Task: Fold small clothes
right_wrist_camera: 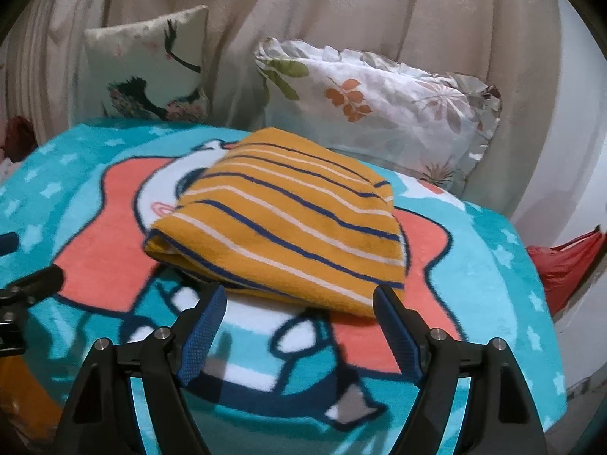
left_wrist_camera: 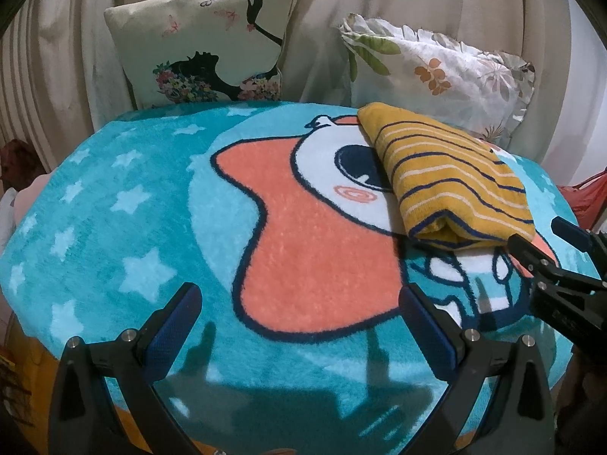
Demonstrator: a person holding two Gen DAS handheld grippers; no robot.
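Observation:
A folded mustard-yellow garment (right_wrist_camera: 288,212) with navy and white stripes lies on the turquoise cartoon blanket (right_wrist_camera: 493,265). My right gripper (right_wrist_camera: 299,295) is open and empty, its fingertips just short of the garment's near edge. In the left wrist view the garment (left_wrist_camera: 451,174) lies at the right, with the right gripper (left_wrist_camera: 546,242) next to its near corner. My left gripper (left_wrist_camera: 299,295) is open and empty over the blanket's (left_wrist_camera: 114,227) orange patch, to the left of the garment.
Two cushions lean on the beige curtain behind the blanket: one with a black silhouette print (left_wrist_camera: 212,45) and one frilled floral one (left_wrist_camera: 440,72). A red item (right_wrist_camera: 565,265) lies off the blanket's right edge.

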